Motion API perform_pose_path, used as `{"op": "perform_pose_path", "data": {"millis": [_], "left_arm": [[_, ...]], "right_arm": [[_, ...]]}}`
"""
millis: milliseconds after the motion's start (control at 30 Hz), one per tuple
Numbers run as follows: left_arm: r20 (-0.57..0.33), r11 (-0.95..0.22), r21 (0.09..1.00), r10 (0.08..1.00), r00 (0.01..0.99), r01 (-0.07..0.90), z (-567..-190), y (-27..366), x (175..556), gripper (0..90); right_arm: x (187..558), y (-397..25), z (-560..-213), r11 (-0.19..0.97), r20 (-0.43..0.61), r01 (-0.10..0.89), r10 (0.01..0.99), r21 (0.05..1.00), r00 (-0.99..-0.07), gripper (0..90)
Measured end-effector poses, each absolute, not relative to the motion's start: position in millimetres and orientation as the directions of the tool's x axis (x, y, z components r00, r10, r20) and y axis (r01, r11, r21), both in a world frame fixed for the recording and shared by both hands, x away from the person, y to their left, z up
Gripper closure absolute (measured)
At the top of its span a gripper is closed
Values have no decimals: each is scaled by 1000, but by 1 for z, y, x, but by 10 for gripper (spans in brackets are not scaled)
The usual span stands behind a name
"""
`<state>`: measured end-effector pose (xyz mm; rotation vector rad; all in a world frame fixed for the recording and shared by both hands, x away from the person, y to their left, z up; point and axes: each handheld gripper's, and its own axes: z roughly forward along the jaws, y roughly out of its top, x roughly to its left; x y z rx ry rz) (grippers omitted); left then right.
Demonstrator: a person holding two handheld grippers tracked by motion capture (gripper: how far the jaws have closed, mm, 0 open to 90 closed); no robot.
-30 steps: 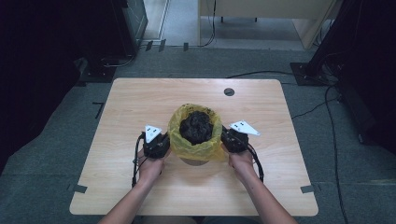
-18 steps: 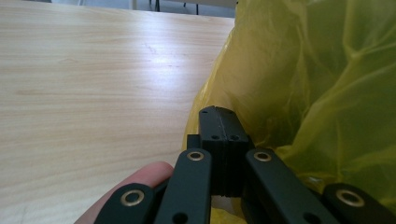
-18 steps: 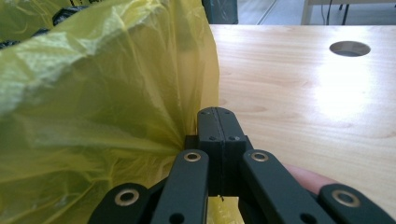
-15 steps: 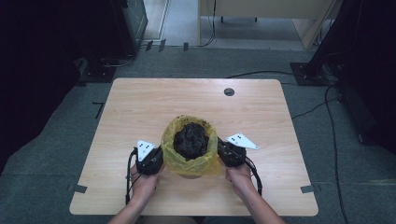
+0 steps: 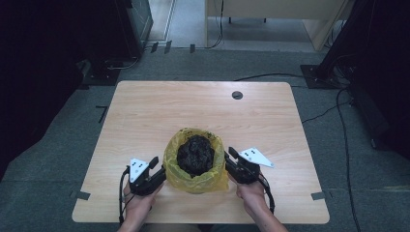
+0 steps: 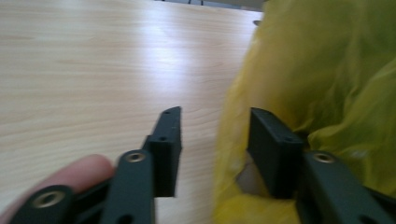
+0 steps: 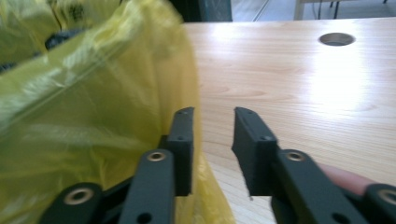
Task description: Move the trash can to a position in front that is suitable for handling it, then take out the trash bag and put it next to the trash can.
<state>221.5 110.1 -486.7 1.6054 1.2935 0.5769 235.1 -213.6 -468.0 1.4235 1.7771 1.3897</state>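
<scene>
Left gripper (image 5: 155,169) fingers (image 6: 168,140) apart, yellow plastic lying in the gap but not pinched; right gripper (image 5: 231,159) fingers (image 7: 184,140) likewise apart, near one brushing the film. Yellow bag (image 5: 196,166) between both, lower centre of high view, on worktop (image 5: 145,111) near the front edge. Flanked equally, neither hand nearer. Upright, mouth pointing up, long axis vertical; dark lumpy contents (image 5: 195,154) heaped at the opening. Judged next: closing both on opposite rim walls

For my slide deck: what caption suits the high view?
Two open grippers, left gripper and right gripper, flank a yellow bag of dark material on a wooden table.
</scene>
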Motion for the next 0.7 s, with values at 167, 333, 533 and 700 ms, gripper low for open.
{"op": "perform_pose_path", "data": {"millis": [167,333,533,700], "left_arm": [[-188,13,855,939,287,519,-501,129,212,431],[-166,-44,836,930,328,548,-510,125,205,395],[-100,-142,822,918,384,552,-515,108,205,353],[-69,-157,820,927,368,551,-514,99,214,336]], "right_arm": [[219,-237,-473,-114,261,445,922,888,-285,574],[200,-245,-490,-104,270,504,925,857,-268,510],[183,-245,-503,-95,266,545,933,833,-243,441],[171,-241,-511,-52,229,564,942,824,-248,390]]}}
